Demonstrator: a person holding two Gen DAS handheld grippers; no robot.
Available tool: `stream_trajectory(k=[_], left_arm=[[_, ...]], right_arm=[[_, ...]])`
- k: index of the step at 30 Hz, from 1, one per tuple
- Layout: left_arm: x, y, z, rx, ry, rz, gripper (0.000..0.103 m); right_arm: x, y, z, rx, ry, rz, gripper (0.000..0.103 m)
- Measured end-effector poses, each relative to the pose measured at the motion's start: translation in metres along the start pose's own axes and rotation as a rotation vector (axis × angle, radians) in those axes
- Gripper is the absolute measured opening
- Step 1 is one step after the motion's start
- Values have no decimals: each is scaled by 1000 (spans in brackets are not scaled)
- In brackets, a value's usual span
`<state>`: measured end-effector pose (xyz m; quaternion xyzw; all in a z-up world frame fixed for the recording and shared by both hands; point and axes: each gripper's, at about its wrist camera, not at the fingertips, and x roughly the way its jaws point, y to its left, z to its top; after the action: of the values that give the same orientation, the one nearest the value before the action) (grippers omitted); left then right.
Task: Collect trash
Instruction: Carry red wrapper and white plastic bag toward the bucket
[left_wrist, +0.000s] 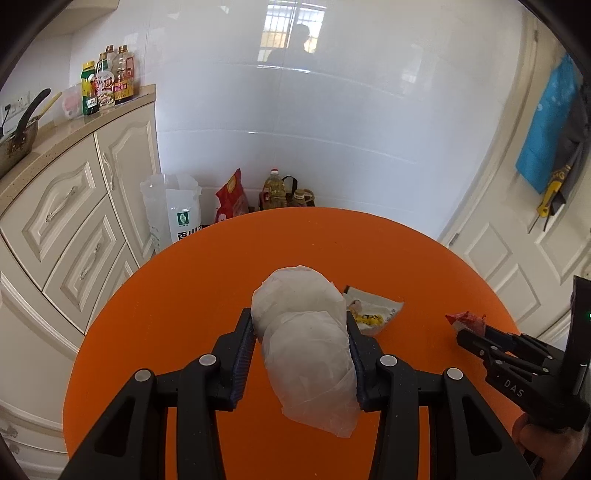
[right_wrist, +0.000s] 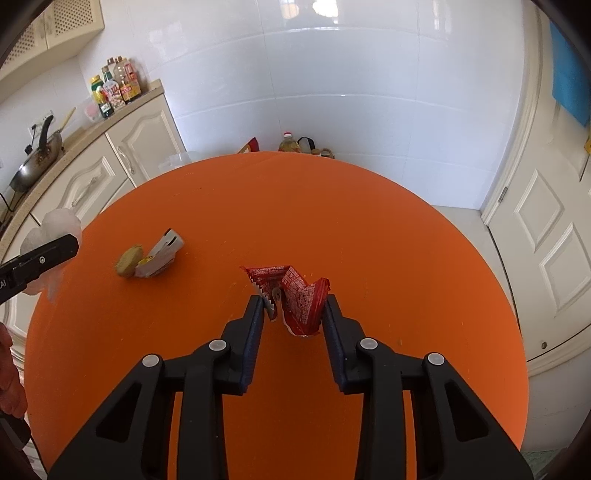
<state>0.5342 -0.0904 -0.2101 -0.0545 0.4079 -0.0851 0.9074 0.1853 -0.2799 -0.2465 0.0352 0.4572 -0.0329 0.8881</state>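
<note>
Above the orange table (left_wrist: 184, 295), the left gripper (left_wrist: 300, 325) is clamping a white wad (left_wrist: 306, 350), while the right gripper (right_wrist: 294, 306) is pinching a red wrapper (right_wrist: 299, 295), both tilting downward.

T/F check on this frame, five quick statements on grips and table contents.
1. The left gripper is shut on the white tissue wad. True.
2. The right gripper is empty. False: it is shut on the red wrapper.
3. The round table is blue. False: orange.
4. A white wrapper lies on the table. True.
5. A brownish scrap lies beside that white wrapper. True.
</note>
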Motion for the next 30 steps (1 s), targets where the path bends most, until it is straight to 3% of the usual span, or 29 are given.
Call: stream_trajectory(k=[8, 10, 12, 15, 17, 19, 21, 24, 30], left_arm=[[-16, 8, -39, 28, 13, -25, 40], [-26, 18, -44, 30, 16, -26, 40], [-43, 17, -51, 31, 15, -27, 40], [-61, 15, -67, 31, 8, -28, 40], [-70, 9, -75, 36, 6, -30, 40], [-78, 4, -81, 43, 1, -31, 40], [-86, -3, -89, 41, 2, -35, 40], [-99, -16, -101, 46, 4, -37, 40], [-115, -20, -109, 60, -3, -44, 40]], right_arm=[[-8, 1, -28, -20, 48, -4, 37], [-9, 2, -29, -32, 44, 3, 49], [-9, 3, -28, -37, 41, -16, 70], [-6, 2, -24, -19, 24, -3, 72], [1, 6, -23, -46, 41, -11, 70], [2, 12, -25, -90, 28, -66, 60], [0, 6, -25, -62, 16, -51, 46], [-1, -1, -22, -38, 12, -27, 35], [-7, -13, -25, 15, -7, 24, 29]])
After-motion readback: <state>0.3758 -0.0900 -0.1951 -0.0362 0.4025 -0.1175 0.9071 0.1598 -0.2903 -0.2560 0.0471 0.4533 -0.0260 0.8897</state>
